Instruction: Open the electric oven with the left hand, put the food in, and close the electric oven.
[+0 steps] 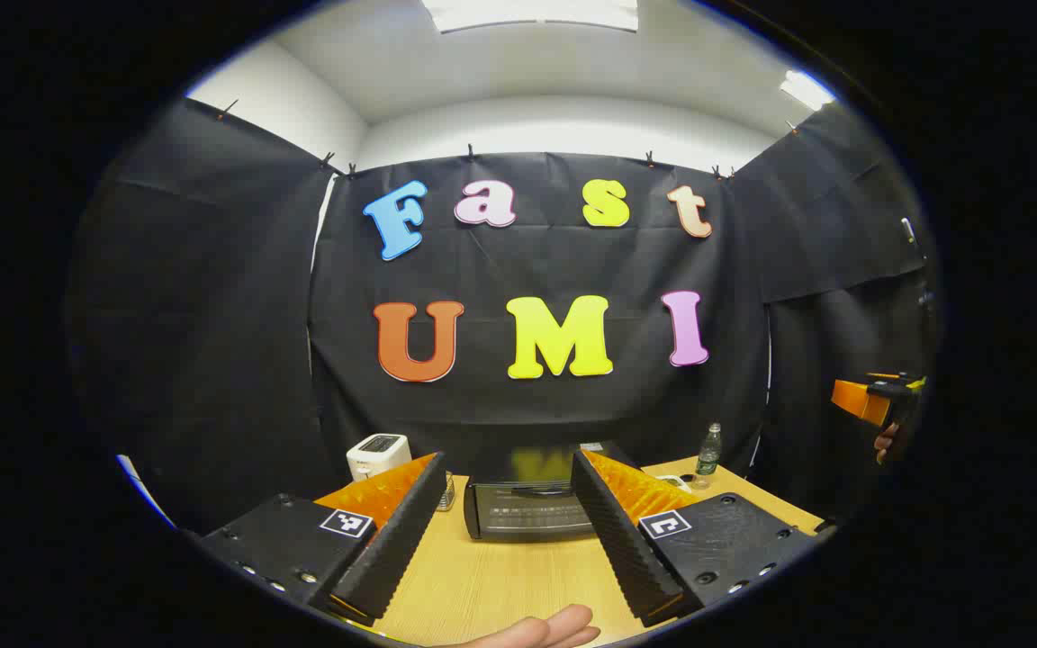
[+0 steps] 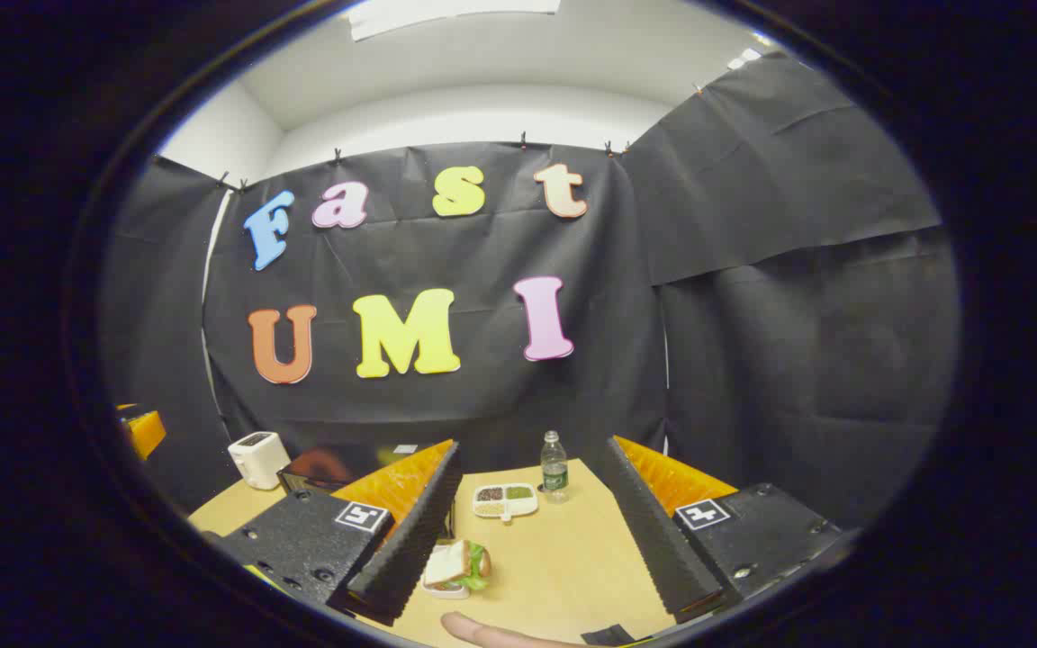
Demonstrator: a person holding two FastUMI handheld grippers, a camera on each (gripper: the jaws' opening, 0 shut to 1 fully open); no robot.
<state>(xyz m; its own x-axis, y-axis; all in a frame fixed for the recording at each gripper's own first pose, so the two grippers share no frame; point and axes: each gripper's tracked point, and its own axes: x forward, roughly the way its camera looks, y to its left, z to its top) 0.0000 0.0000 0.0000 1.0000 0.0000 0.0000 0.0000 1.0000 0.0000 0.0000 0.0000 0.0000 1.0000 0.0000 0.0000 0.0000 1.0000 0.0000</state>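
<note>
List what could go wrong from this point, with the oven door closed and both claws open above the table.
1. The left claw faces the oven squarely, but the handle is thin; the fingers could slip off it.
2. The sandwich lies right beside the right claw's left finger; a careless descent could knock it aside.
3. The bottle and compartment tray stand near the path and might be bumped.

No legible text. Square black-and-white fiducial markers sit on each tool's finger mounts: left tool (image 1: 507, 540), right tool (image 2: 536, 549). Bottle (image 2: 554, 466) label at 12 o'clock unreadable.
</note>
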